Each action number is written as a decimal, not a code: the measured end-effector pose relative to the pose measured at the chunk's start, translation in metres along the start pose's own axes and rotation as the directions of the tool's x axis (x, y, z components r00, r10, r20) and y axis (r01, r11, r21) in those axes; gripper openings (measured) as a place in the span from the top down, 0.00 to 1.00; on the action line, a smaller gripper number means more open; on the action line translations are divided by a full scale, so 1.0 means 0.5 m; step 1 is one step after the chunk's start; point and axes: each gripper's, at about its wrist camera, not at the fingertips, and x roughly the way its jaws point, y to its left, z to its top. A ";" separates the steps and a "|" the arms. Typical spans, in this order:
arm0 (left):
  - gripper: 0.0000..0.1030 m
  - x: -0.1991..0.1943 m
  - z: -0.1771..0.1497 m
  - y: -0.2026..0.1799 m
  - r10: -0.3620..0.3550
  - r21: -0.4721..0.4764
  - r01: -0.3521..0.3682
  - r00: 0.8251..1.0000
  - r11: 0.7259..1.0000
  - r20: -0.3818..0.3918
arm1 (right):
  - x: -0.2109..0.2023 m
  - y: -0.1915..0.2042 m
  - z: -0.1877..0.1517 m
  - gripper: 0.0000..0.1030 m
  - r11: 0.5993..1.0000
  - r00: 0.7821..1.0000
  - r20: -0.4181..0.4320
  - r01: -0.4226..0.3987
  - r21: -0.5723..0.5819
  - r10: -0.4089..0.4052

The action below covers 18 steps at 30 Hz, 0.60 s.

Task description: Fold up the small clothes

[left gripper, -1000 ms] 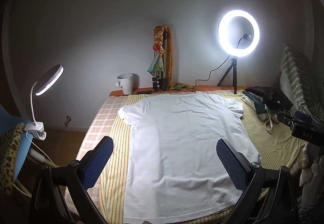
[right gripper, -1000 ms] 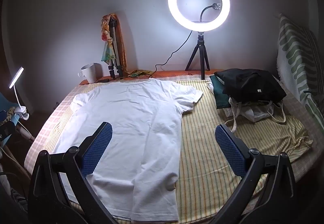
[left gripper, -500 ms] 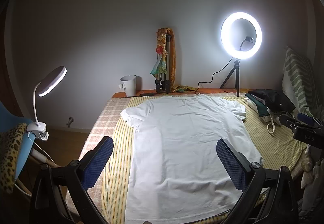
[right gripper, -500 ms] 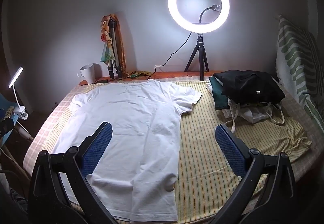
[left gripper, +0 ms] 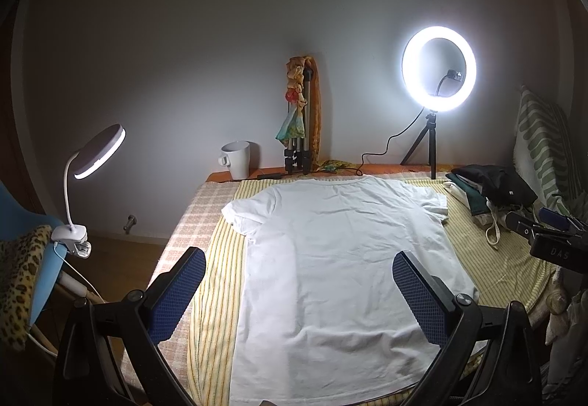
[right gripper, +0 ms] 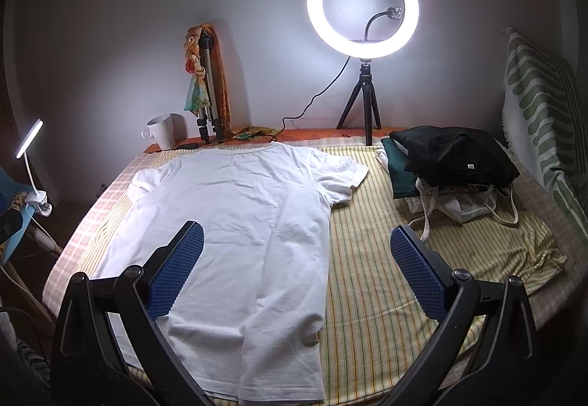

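Note:
A white T-shirt [left gripper: 341,259] lies flat and spread out on the yellow striped cloth, collar toward the far wall, hem near me. It also shows in the right wrist view [right gripper: 239,222]. My left gripper [left gripper: 297,266] is open and empty, held above the shirt's lower half. My right gripper [right gripper: 296,244] is open and empty, above the shirt's right edge and the striped cloth [right gripper: 371,259]. The right gripper's body [left gripper: 551,240] shows at the right edge of the left wrist view.
A pile of dark and light clothes [right gripper: 452,163] lies at the back right. A ring light on a tripod [right gripper: 364,5], a folded tripod with scarves [right gripper: 205,82] and a white mug [right gripper: 161,130] stand along the far wall. A clip lamp [left gripper: 88,163] stands left.
Both grippers have drawn back and tilted up slightly, so the shirt sits lower in the left wrist view. The shirt has not moved.

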 end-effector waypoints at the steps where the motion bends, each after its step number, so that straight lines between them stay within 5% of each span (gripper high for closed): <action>1: 0.00 0.000 0.000 0.000 0.001 0.000 -0.001 1.000 1.000 0.001 | 0.000 0.001 -0.001 0.00 1.000 1.000 0.000 0.000 -0.001 0.000; 18: 0.00 -0.003 0.003 0.006 0.006 -0.004 -0.006 1.000 1.000 0.010 | 0.004 0.009 -0.007 0.00 1.000 1.000 -0.001 -0.003 -0.003 0.003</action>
